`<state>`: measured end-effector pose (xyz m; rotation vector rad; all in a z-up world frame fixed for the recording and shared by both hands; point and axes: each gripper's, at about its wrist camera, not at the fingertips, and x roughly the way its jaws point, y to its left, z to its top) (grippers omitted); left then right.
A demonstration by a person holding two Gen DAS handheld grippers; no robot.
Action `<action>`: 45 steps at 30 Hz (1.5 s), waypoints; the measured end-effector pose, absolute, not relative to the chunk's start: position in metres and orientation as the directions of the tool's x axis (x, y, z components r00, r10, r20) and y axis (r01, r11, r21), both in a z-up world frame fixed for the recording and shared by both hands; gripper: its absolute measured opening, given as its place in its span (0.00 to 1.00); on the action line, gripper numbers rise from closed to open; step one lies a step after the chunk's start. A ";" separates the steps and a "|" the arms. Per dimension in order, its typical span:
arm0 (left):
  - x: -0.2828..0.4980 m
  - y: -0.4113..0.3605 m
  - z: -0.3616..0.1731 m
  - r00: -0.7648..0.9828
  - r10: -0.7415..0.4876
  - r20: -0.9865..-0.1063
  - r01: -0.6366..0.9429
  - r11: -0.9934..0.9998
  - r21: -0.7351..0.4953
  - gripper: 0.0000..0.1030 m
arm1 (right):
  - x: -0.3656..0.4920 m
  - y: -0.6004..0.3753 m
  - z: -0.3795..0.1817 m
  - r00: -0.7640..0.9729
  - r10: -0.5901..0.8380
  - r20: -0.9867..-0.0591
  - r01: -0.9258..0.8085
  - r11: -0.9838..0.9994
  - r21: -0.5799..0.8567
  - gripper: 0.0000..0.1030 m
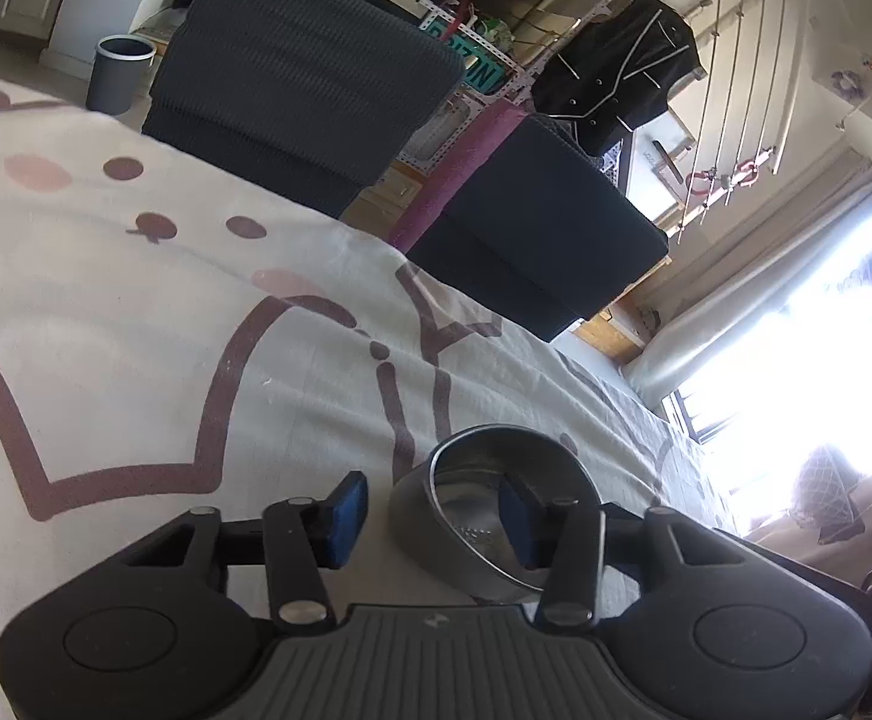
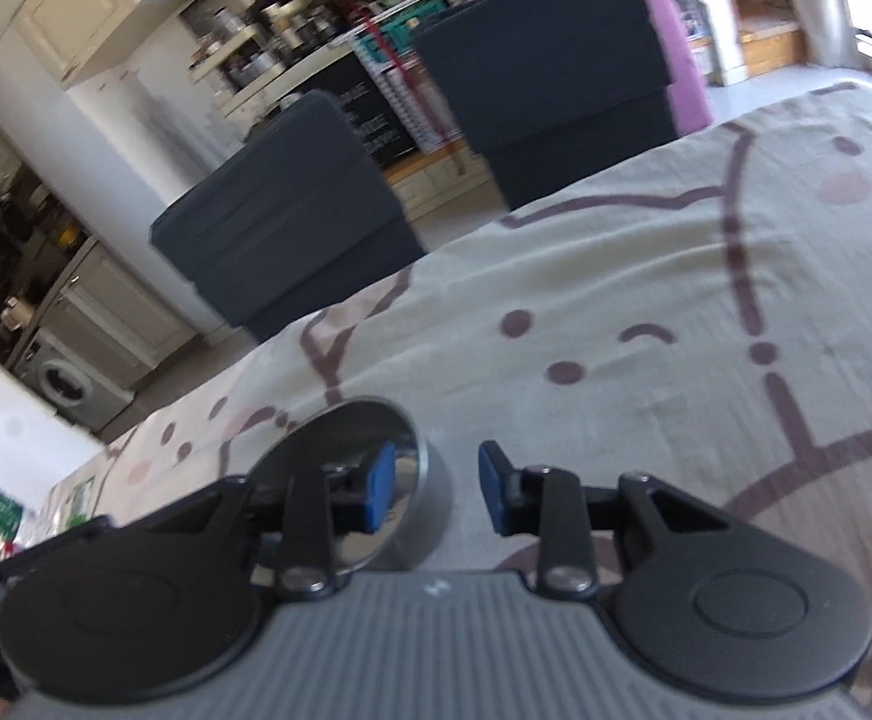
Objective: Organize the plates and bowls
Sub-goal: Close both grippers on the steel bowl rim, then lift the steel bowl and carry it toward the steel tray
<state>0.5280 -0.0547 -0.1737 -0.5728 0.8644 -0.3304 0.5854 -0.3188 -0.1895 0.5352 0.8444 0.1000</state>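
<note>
Since both views put a bowl wall between half-open jaws, I read this step as a rim pinch, not yet made.

Bench: covered with a pale printed cloth, loose and wrinkled. My guess is a bowl will skid on it if nudged sideways, so I'd close squarely and not push.

Left view: steel bowl sits upright on the cloth, just ahead of the left tool. One blue pad is inside the bowl, the other outside, clear of the wall with cloth showing in the gap. Nothing is held.

Right view: shiny bowl is upright on the cloth at lower left. The right tool straddles its near-side wall with one pad over the interior and one outside. I see a gap on the outer side, so no hold here either. I can't tell whether it's the same bowl or a second one.

To do it well, I'd drop until the pads sit below the rim, centre the wall between them, then close. Thin polished steel will probably slip on a shallow bite. No plates are in either view, so I can't judge the stacking target.

Surroundings:
- Two dark-covered chairs stand beyond the far bench edge, well clear.
- The window is blown out, so I can't read the bench's far right end.
- A grey bin is on the floor, out of the way.

Nothing stands between the tools and the bowls.
</note>
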 end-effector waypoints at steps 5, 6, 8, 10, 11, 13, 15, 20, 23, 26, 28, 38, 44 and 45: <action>0.528 -0.054 -0.177 0.622 -0.480 -0.619 0.042 0.810 -0.585 0.23 | 0.587 -0.308 -0.186 0.657 0.287 -0.697 0.061 0.902 0.428 0.24; 0.528 -0.055 -0.176 0.622 -0.481 -0.618 0.045 0.810 -0.585 0.19 | 0.588 -0.308 -0.187 0.650 0.287 -0.704 0.063 0.902 0.427 0.23; 0.528 -0.057 -0.175 0.623 -0.485 -0.614 0.053 0.809 -0.585 0.16 | 0.589 -0.306 -0.188 0.640 0.285 -0.714 0.056 0.909 0.413 0.15; 0.526 -0.059 -0.172 0.626 -0.479 -0.615 0.064 0.818 -0.571 0.12 | 0.587 -0.305 -0.187 0.642 0.273 -0.716 0.054 0.916 0.398 0.13; 0.526 -0.059 -0.171 0.626 -0.479 -0.615 0.068 0.820 -0.569 0.10 | 0.586 -0.305 -0.186 0.646 0.270 -0.714 0.055 0.916 0.397 0.12; 0.524 -0.059 -0.167 0.630 -0.474 -0.615 0.066 0.822 -0.566 0.07 | 0.586 -0.307 -0.184 0.656 0.263 -0.708 0.057 0.917 0.394 0.09; 0.521 -0.060 -0.162 0.635 -0.473 -0.611 0.070 0.823 -0.564 0.07 | 0.585 -0.309 -0.182 0.661 0.266 -0.701 0.056 0.915 0.399 0.08; 0.510 -0.059 -0.137 0.661 -0.464 -0.590 0.069 0.820 -0.567 0.06 | 0.575 -0.304 -0.164 0.673 0.245 -0.698 0.050 0.926 0.373 0.07; 0.497 -0.055 -0.117 0.683 -0.465 -0.564 0.061 0.805 -0.590 0.04 | 0.562 -0.300 -0.144 0.688 0.240 -0.685 0.036 0.932 0.362 0.08; 0.481 -0.058 -0.091 0.696 -0.454 -0.556 0.069 0.813 -0.578 0.04 | 0.547 -0.298 -0.118 0.702 0.237 -0.671 0.017 0.937 0.348 0.08; 0.468 -0.059 -0.075 0.706 -0.456 -0.542 0.087 0.815 -0.572 0.04 | 0.535 -0.298 -0.100 0.710 0.226 -0.667 0.020 0.941 0.339 0.08; 0.399 -0.052 -0.015 0.735 -0.477 -0.482 0.132 0.798 -0.588 0.03 | 0.463 -0.289 -0.022 0.747 0.171 -0.643 0.015 0.962 0.273 0.08; 0.363 -0.048 -0.002 0.735 -0.491 -0.468 0.145 0.788 -0.599 0.04 | 0.415 -0.288 0.002 0.761 0.172 -0.625 0.002 0.963 0.268 0.08; 0.357 -0.048 -0.001 0.733 -0.495 -0.467 0.149 0.787 -0.599 0.04 | 0.406 -0.288 0.004 0.762 0.173 -0.624 0.001 0.963 0.268 0.08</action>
